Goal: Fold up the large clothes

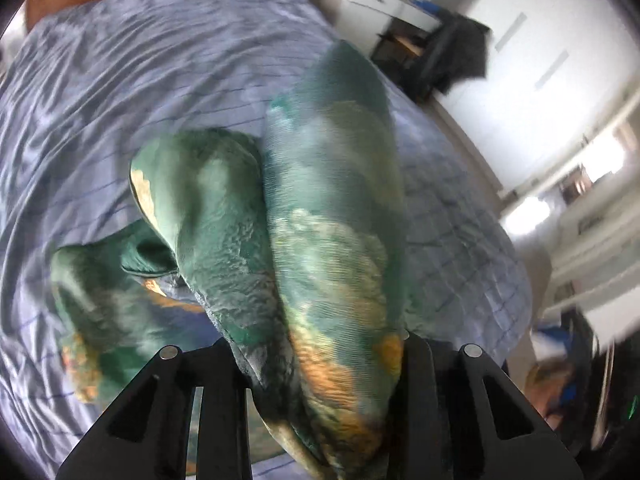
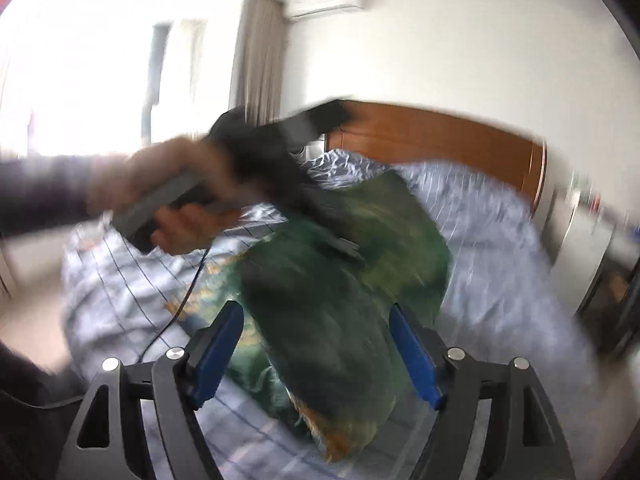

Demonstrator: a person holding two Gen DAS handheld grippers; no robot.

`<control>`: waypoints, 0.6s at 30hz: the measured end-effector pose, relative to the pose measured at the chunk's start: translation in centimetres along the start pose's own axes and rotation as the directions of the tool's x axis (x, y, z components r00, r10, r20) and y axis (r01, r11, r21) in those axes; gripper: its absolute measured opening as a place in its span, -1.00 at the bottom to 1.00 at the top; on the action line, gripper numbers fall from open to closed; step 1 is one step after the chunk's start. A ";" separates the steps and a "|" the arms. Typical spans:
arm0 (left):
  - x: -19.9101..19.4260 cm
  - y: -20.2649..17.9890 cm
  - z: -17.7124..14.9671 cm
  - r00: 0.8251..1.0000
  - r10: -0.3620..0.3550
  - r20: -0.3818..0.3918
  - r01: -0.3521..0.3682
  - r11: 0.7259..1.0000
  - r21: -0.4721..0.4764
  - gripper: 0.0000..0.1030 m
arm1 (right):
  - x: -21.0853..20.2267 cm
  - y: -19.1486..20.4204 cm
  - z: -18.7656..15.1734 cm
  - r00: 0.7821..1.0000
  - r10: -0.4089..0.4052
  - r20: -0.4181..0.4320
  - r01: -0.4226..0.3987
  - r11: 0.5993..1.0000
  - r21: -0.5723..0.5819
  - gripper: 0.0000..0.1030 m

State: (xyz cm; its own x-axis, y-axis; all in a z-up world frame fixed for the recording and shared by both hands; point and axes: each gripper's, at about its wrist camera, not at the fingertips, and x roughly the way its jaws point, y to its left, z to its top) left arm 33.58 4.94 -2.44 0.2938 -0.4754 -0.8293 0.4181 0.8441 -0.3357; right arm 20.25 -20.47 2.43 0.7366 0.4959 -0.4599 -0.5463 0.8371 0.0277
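Lifting green printed garment (image 1: 328, 240) off blue striped bedsheet (image 1: 120, 80). Left gripper (image 1: 324, 364) clamped on bunched fabric. Right gripper (image 2: 316, 344) jaws spread, cloth between, pads clear. Judgement: mid-fold; next, right regrips free edge.

SURFACE: I am seeing a bed (image 1: 140, 60) wearing a wrinkled lilac checked sheet | ON IT: a green-and-orange garment (image 1: 224, 208) is lying bunched near me.
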 end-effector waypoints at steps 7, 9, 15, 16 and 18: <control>-0.5 9.5 -3.4 1.000 0.009 0.026 -0.005 0.988 -0.153 -0.36 | 9.1 -3.3 1.5 0.980 0.051 -0.190 -0.035 0.996 0.083 -0.30; -0.4 11.6 -4.3 0.999 0.008 0.048 0.001 0.983 -0.182 -0.34 | 12.6 -2.0 1.6 0.974 0.113 -0.199 -0.096 0.991 0.093 -0.30; 2.5 18.4 -9.1 0.999 -0.007 0.043 0.021 0.942 -0.335 -0.29 | 21.3 2.7 -2.4 0.904 0.237 -0.357 -0.194 0.969 0.153 -0.32; 3.0 19.1 -9.7 0.998 -0.020 0.065 0.042 0.935 -0.352 -0.27 | 22.2 3.8 -3.3 0.906 0.201 -0.372 -0.168 0.978 0.120 -0.33; 3.7 19.7 -10.1 0.995 -0.033 0.095 0.067 0.923 -0.378 -0.23 | 23.2 4.6 -4.4 0.914 0.156 -0.374 -0.128 0.987 0.097 -0.34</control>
State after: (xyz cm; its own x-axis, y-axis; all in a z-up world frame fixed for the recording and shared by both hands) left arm 34.16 22.31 -16.64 0.3602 -0.5248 -0.7712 0.0811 0.8412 -0.5346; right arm 33.11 -6.07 -11.99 0.4389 0.4972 -0.7484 -0.5952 0.7849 0.1723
